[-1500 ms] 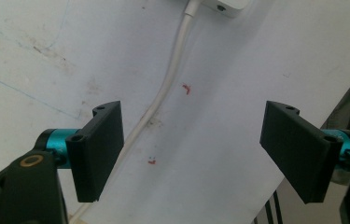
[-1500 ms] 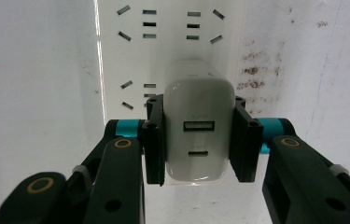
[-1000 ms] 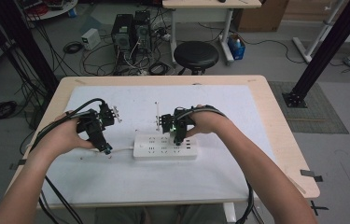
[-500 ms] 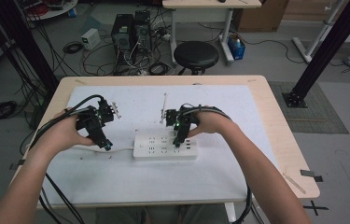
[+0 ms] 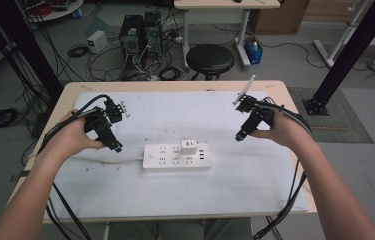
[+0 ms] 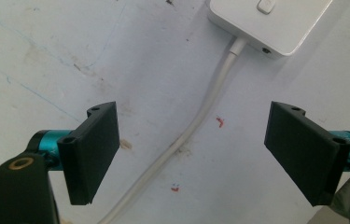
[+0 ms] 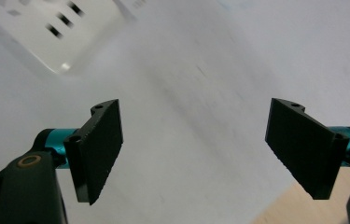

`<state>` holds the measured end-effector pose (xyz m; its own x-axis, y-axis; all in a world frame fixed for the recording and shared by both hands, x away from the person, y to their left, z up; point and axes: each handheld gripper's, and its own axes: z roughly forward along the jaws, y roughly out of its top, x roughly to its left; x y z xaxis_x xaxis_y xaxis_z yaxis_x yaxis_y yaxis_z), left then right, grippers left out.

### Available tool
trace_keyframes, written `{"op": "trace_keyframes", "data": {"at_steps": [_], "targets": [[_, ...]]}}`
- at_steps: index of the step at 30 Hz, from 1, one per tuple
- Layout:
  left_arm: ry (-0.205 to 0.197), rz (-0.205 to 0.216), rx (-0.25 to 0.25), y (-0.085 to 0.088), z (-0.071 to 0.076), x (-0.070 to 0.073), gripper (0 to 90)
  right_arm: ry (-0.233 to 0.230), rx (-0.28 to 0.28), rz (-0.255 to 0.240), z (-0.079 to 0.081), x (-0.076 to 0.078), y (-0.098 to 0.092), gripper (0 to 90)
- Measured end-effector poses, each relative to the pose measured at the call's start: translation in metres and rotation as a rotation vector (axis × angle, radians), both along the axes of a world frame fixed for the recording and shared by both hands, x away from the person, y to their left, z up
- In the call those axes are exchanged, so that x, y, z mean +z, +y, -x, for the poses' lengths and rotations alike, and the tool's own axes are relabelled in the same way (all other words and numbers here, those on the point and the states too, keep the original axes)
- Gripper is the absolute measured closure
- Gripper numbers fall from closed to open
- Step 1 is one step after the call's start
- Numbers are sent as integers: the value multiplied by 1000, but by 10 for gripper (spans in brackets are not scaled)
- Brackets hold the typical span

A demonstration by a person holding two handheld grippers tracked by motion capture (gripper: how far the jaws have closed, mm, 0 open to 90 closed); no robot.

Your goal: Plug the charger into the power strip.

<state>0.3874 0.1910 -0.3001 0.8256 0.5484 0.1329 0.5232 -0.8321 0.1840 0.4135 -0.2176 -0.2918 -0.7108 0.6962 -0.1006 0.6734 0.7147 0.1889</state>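
Both claws gape empty, right claw (image 5: pixel 239 136) now withdrawn rightward from the power strip (image 5: pixel 176 156), lying lengthwise left-right, left claw (image 5: pixel 117 148) beside its cord end.

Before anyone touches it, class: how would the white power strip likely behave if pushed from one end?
The power strip lies long and flat on the table, so it would probably slide or pivot, not tip. Its cord may drag and turn it. The plugged-in white adapter should ride along.

Behind the wooden worktop (image 5: pixel 295 107) stands a round black stool (image 5: pixel 210 58); two dark computer towers (image 5: pixel 140 32) sit on the grey floor among tangled black cables (image 5: pixel 100 55).
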Motion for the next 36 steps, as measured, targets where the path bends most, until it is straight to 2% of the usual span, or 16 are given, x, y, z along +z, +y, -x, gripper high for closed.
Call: {"op": "trace_keyframes", "data": {"at_steps": [2, 3, 7, 8, 14, 15, 21, 29, 36], "targets": [[-4, 2, 11, -2, 0, -1, 180, -3, -18, 9, 2, 0, -4, 187], [-7, -5, 7, -5, -1, -2, 180, -11, -46, 9, 5, 1, -11, 187], [-25, -7, 10, -7, -3, 0, 181, -24, -67, 15, 11, 5, -14, 187], [-32, 11, 22, -8, -2, -1, 181, -29, -72, 14, 12, 7, -14, 187], [-24, -21, -4, -13, 0, 0, 181, -37, -62, 16, 17, 11, -10, 187], [-30, -9, 1, -14, 1, 0, 181, -34, -61, 14, 18, 11, -10, 187], [-32, -4, -2, -16, 3, 1, 181, -31, -67, 20, 17, 9, -12, 187], [-25, -17, -10, -18, 5, 1, 181, -33, -71, 14, 16, 6, -13, 186], [-30, -4, -7, -21, 7, -1, 181, -39, -65, 14, 18, 4, -13, 186]]}}
